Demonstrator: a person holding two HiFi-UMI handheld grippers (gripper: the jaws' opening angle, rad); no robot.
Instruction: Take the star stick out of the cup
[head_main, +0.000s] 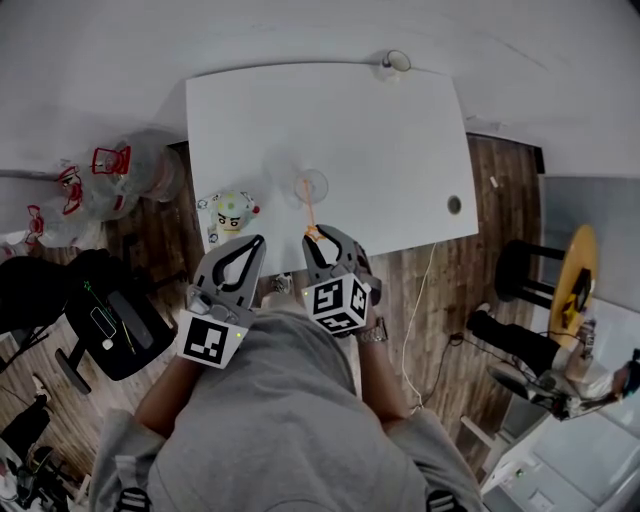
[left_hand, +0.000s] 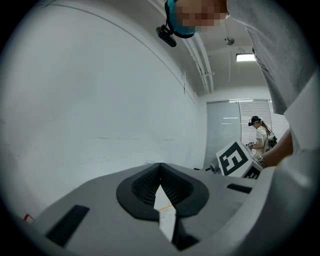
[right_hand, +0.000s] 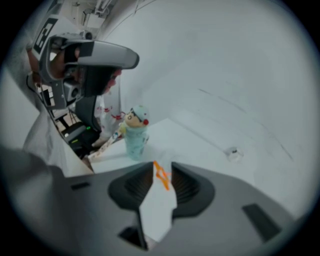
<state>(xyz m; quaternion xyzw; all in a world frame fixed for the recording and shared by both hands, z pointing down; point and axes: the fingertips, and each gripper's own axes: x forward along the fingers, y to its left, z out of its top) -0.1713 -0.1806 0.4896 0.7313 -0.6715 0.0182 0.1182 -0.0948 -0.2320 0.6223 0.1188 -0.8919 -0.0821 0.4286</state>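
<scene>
On the white counter (head_main: 380, 130), a clear round plastic cup (head_main: 323, 188) holds the far end of the thin orange star stick (head_main: 309, 208). The stick slants toward the right tongs (head_main: 313, 236), which pinch its near end. The left tongs (head_main: 258, 240) are pressed together, empty, near a pale-green tumbler with a cartoon-head lid (head_main: 232, 212).

Head view steeply down over table (head_main: 330, 120); right gripper view low, shares it.
</scene>
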